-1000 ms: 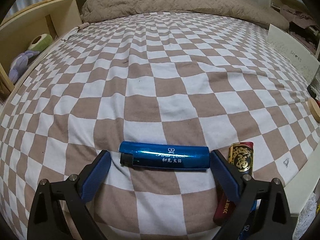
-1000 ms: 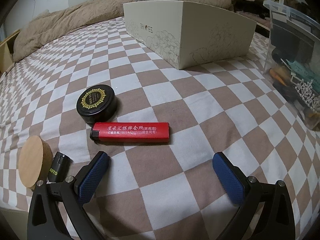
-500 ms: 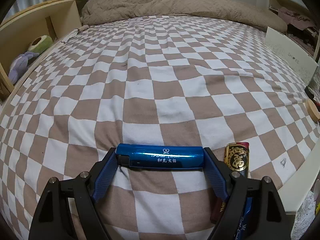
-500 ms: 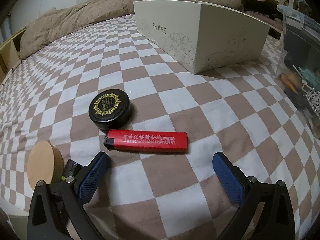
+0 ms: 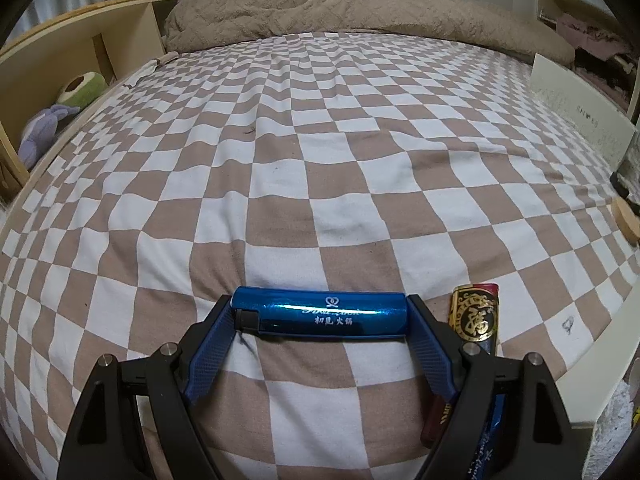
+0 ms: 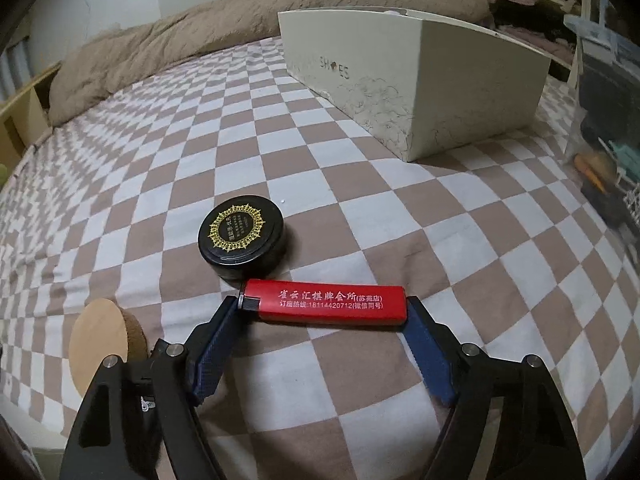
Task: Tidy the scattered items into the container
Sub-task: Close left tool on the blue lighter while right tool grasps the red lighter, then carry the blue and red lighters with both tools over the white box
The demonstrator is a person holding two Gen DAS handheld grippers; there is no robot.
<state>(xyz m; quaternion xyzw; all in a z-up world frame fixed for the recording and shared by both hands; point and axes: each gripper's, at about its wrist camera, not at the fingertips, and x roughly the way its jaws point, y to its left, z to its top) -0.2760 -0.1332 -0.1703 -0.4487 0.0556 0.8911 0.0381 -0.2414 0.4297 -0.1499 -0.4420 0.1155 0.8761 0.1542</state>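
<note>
Both grippers point down at a bed (image 5: 280, 152) covered with a brown-and-white checked sheet, and each one grasps a lighter lengthwise. The left gripper (image 5: 320, 316) has its jaws clenched on the blue lighter (image 5: 320, 314), the blue pads pressing on its two ends; the lighter lies crosswise on the sheet with its black cap toward the left of the view. Just beside its right end lies a gold-and-red lighter (image 5: 476, 312), partly hidden behind the right finger. The right gripper (image 6: 324, 308) has just closed its jaws, and the red lighter (image 6: 324, 301) now sits between the pads, which press on both of its ends; it too rests on the sheet, black cap to the left. A black round tin (image 6: 242, 236) with a gold ornament on the lid stands just behind the red lighter, close to its cap end. To the left of the right gripper a round cork-coloured lid (image 6: 100, 340) stands tilted on its edge. Farther back on the bed, to the right, stands the open white shoe box (image 6: 420, 92), well apart from both lighters. A tan blanket (image 6: 200, 36) is bunched along the far end of the bed.
</note>
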